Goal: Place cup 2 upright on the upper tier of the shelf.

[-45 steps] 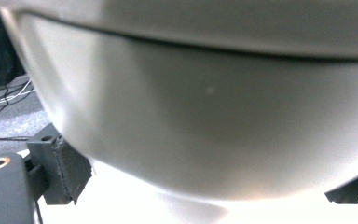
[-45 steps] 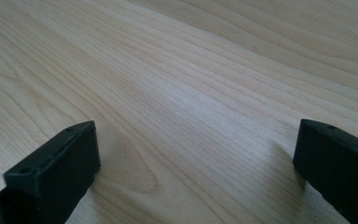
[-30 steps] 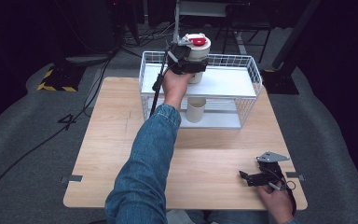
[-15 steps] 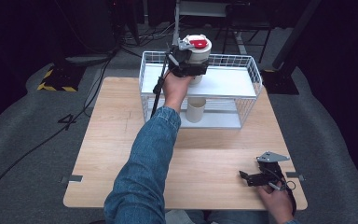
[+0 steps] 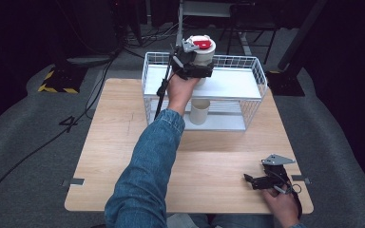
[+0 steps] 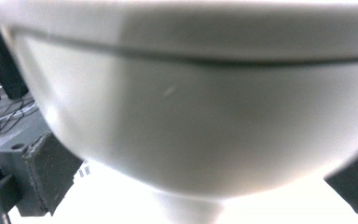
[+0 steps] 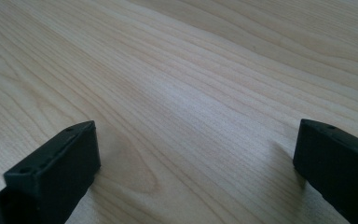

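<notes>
white cup (image 5: 203,51) with a red top being held over the wire rack's upper shelf

wooden table (image 5: 123,142) is carrying the white wire rack (image 5: 252,90) at its far side, where a second cup (image 5: 200,112) is standing on the lower shelf. left gripper (image 5: 196,68) is gripping the white cup (image 6: 191,121) by its sides, jaws pressing on it, above the upper shelf. right gripper (image 5: 261,180) is lying near the table's front right corner, its jaws standing wide apart over bare wood (image 7: 191,93).
</notes>
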### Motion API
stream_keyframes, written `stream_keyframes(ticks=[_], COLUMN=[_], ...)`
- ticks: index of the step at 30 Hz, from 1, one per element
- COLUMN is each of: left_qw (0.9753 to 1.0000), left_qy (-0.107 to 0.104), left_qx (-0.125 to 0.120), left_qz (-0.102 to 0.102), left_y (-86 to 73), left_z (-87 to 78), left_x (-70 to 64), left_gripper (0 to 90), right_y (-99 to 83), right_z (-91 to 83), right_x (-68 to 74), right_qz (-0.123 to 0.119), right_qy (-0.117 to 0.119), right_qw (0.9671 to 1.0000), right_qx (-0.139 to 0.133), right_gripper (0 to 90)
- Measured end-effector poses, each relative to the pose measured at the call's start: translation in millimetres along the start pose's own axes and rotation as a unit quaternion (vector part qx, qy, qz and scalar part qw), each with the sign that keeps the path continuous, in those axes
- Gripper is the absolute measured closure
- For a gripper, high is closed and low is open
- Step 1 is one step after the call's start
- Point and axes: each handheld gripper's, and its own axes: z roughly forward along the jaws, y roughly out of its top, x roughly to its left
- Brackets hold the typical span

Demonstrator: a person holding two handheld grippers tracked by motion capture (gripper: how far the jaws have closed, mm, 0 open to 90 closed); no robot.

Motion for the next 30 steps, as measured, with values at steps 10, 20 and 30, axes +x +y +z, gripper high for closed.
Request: stream_keyframes(ticks=[10,20,30], left_qw=[0.9999,0.9993,0.999], left_qy=[0.001,-0.019,-0.033], left_qx=[-0.012,-0.03,-0.03], left_qz=[-0.004,-0.004,0.005], left_y=[4.1,-0.9,-12.2], left_z=[-32.1,-80.9,-125.1], left_x=[3.0,-0.4,-8.3], left_gripper=[0.0,0.2,0.2], right_y=[0.1,0.1,-0.7], right_z=[0.2,0.1,-0.8], right_x=[-0.4,-0.4,-6.0], right_qz=[-0.002,-0.002,-0.025], right_qy=[0.0,0.001,0.027], right_qw=[1.0,1.0,0.9993], right_qx=[0.0,0.001,0.002], right_gripper=[0.6,0.6,0.5])
